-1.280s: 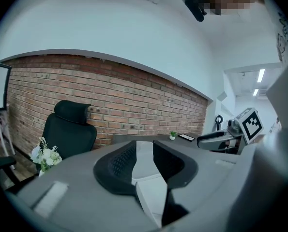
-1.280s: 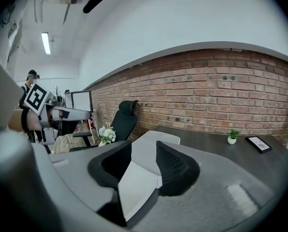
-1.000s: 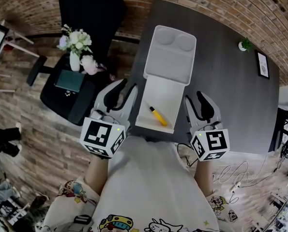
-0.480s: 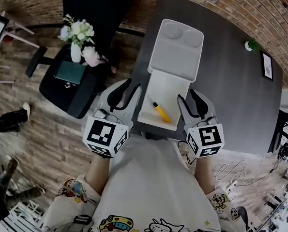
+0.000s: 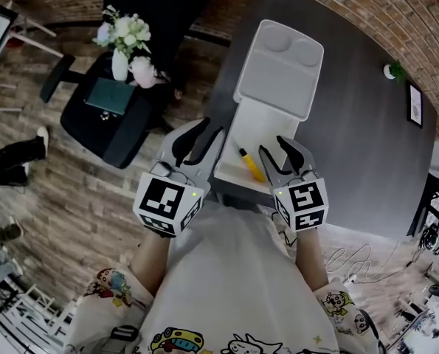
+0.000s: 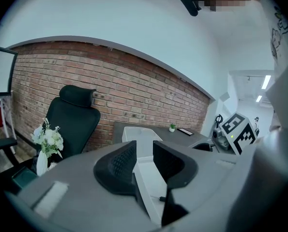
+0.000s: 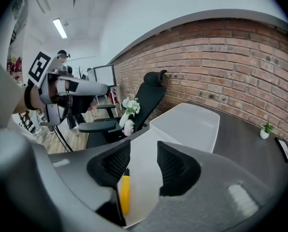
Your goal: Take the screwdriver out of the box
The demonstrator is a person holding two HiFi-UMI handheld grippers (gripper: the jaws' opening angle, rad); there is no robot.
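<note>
A white box stands open on the dark table, its lid (image 5: 282, 68) folded back and its tray (image 5: 260, 127) toward me. A yellow-handled screwdriver (image 5: 250, 165) lies in the tray's near part. My left gripper (image 5: 198, 140) hovers open at the tray's near left corner, with nothing between its jaws. My right gripper (image 5: 278, 150) is open just right of the screwdriver, over the tray's near edge. In the right gripper view the yellow handle (image 7: 125, 195) shows under the left jaw of the right gripper (image 7: 144, 167). The left gripper (image 6: 144, 161) looks along the tray wall (image 6: 146, 180).
A black office chair (image 5: 149, 6) and a black stool with a vase of flowers (image 5: 125, 44) stand left of the table (image 5: 352, 146). A small potted plant (image 5: 391, 71) and a picture frame (image 5: 415, 103) sit at the far right. Cables (image 5: 359, 264) lie on the floor.
Both grippers have moved forward to the box's near end. The right gripper has shifted left, closer to the screwdriver. The screwdriver has not moved in the tray.
</note>
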